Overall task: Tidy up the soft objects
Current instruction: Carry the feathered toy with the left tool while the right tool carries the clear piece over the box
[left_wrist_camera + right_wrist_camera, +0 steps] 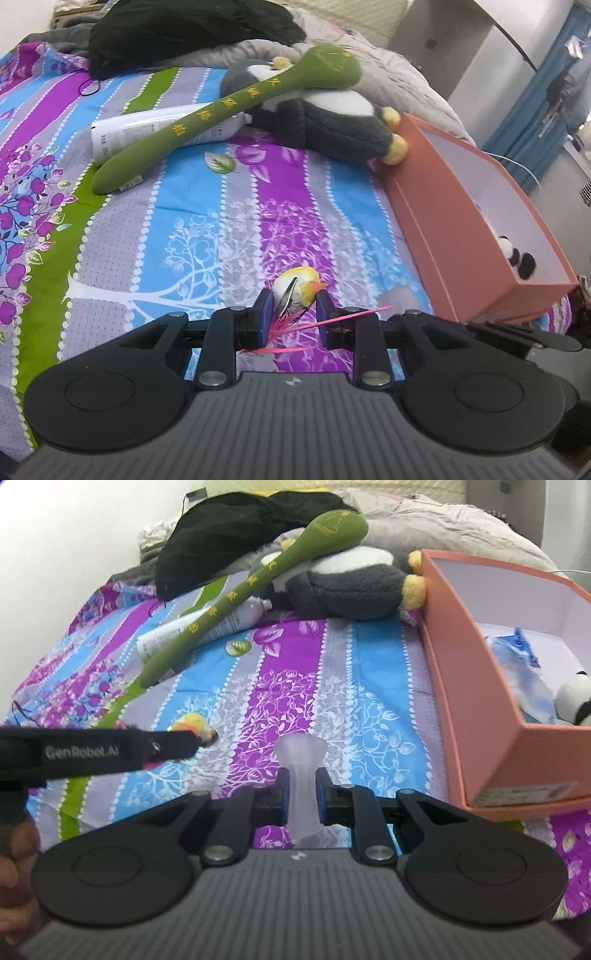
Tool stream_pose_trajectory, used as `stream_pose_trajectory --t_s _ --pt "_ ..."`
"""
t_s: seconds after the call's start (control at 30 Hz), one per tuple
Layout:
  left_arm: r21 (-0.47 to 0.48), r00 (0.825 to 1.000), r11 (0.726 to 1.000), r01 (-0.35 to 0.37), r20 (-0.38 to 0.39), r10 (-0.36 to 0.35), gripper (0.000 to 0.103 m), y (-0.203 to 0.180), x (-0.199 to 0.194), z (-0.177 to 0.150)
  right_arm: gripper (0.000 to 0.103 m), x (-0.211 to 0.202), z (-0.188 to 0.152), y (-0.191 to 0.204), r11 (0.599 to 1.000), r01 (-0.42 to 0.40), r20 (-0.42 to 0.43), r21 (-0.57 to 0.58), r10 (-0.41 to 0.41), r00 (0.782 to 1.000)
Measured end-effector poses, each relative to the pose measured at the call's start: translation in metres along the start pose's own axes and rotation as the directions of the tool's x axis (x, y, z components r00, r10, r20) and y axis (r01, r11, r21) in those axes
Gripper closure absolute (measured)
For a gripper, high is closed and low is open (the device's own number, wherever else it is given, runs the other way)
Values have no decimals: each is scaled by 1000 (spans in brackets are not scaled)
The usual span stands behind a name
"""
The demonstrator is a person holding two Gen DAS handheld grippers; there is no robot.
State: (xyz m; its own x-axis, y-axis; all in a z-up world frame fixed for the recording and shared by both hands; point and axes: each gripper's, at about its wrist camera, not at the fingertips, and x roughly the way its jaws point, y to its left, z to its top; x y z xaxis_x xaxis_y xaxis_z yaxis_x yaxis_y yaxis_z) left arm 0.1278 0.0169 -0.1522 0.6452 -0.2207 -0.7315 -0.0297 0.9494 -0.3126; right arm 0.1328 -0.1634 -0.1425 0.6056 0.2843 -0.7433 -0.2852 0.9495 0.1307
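My left gripper (293, 301) pinches a small yellow bird toy (297, 282) with pink feathers just above the bed (207, 229). My right gripper (300, 786) clamps a translucent soft piece (302, 775). The orange box (439, 206), nearby at right, holds a panda plush (517, 256).

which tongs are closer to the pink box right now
Right. The right tongs, holding a translucent soft piece, sit just beside the pink box; the left tongs, gripping the yellow toy bird, are farther left.
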Motion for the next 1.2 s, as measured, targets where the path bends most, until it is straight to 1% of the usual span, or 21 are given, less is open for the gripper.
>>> stream_pose_trajectory --t_s 0.13,0.3,0.47,0.6,0.7,0.8,0.9,1.03,1.1,1.2 --pt "13 1000 1000 25 9 -25 74 -9 -12 0 84 -17 2 -1 1000 3 34 22 -3 999" --pt "40 998 998 57 38 -58 74 -26 -26 10 84 -39 10 -4 999 2 89 34 -5 996" --pt "85 992 991 105 66 -110 74 -50 -39 23 84 -63 22 -9 999 24 151 27 -28 988" --pt "115 984 983 146 88 -156 74 -69 -47 38 84 -83 34 -19 998 46 203 47 -54 978" --pt "154 976 974 169 110 -187 74 -82 -53 57 84 -99 44 -28 996 63 252 56 -76 965" --pt "183 967 962 205 114 -228 74 -93 -56 78 84 -114 56 -40 995 74 298 63 -89 950" --pt "212 960 952 220 124 -250 74 -108 -59 97 84 -126 70 -52 992 109 342 62 -124 932" --pt "241 947 935 259 128 -296 74 -133 -60 120 84 -140 88 -69 985 157 392 67 -171 904" --pt "266 939 924 274 132 -316 74 -148 -60 130 84 -145 97 -78 982 171 407 78 -188 894" --pt "294 930 909 297 126 -345 74 -172 -58 142 84 -149 110 -95 978 177 411 108 -206 888"
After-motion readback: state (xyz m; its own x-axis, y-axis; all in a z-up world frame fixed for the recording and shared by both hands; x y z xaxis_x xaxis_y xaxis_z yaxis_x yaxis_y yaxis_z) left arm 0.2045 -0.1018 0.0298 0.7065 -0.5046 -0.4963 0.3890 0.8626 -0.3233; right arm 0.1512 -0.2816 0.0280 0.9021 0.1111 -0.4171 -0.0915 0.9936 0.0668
